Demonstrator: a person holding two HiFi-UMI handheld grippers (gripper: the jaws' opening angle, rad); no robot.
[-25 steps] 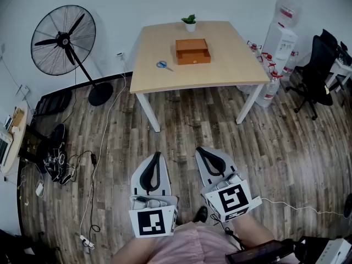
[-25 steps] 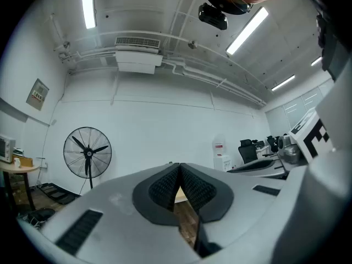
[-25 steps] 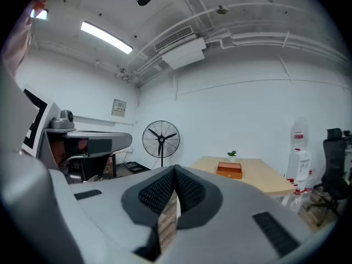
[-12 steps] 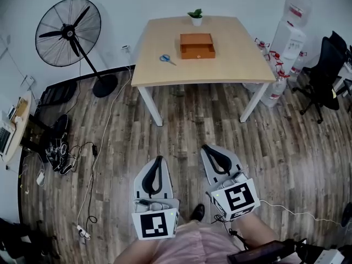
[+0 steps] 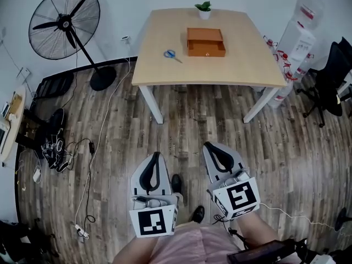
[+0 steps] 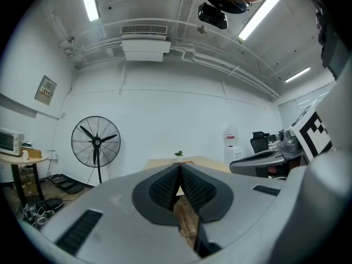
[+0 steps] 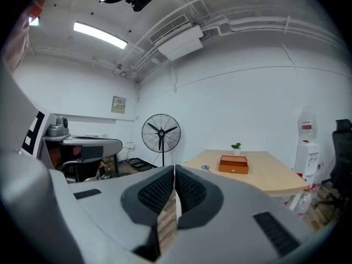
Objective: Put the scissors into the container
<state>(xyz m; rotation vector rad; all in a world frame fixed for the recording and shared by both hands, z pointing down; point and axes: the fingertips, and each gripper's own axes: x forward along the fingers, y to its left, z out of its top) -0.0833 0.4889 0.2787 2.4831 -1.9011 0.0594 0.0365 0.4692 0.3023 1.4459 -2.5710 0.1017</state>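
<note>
Blue-handled scissors (image 5: 171,54) lie on the wooden table (image 5: 209,65), just left of an orange drawer-like container (image 5: 205,42). In the right gripper view the scissors (image 7: 205,168) and the container (image 7: 233,164) show small on the far table. Both grippers are held low over the floor, well short of the table. My left gripper (image 5: 152,158) is shut with nothing in it. My right gripper (image 5: 213,149) is shut and empty too. In the left gripper view only the table's edge (image 6: 165,162) shows past the shut jaws.
A standing fan (image 5: 66,23) is left of the table. A small potted plant (image 5: 204,7) stands at the table's far edge. A water dispenser (image 5: 300,29) and a black office chair (image 5: 335,70) are at the right. Cables and a power strip (image 5: 82,232) lie on the floor at left.
The table has shifted up and right in the head view. Both grippers keep their places, shut. A black shoe now shows between them.
</note>
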